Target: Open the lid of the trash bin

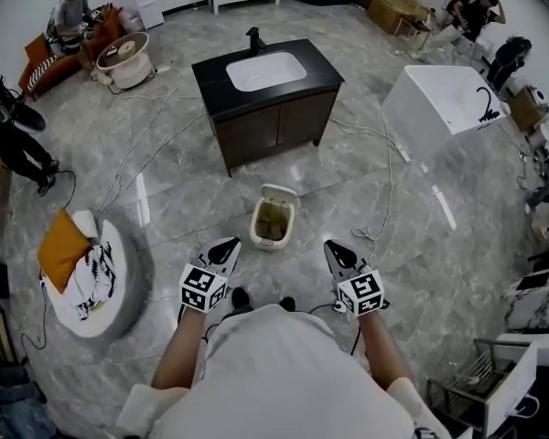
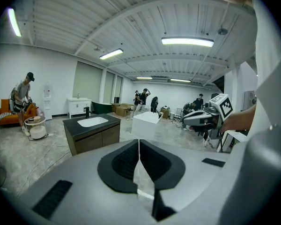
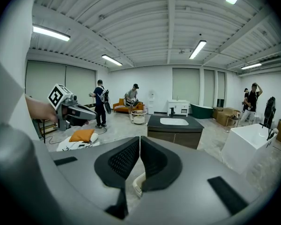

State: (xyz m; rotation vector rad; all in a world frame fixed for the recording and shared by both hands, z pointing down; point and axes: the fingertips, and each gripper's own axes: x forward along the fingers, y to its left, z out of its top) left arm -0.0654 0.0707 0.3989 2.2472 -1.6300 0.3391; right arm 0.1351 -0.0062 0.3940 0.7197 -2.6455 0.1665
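Note:
A small cream trash bin [image 1: 274, 219] stands on the marble floor in front of me, its brown inside showing and its lid tipped up at the far side. My left gripper [image 1: 229, 245] hovers just left of the bin and my right gripper [image 1: 334, 246] just right of it, both apart from it. In each gripper view the black pads meet at their tips with nothing between: left gripper [image 2: 139, 142], right gripper [image 3: 140, 139]. A piece of the bin's rim [image 3: 135, 184] shows below the right jaws.
A dark vanity with a white sink [image 1: 266, 71] stands beyond the bin. A white bathtub [image 1: 444, 106] is at the right, a round pouf with an orange cushion [image 1: 82, 268] at the left. Cables [image 1: 381, 190] trail over the floor. People stand at the room's edges.

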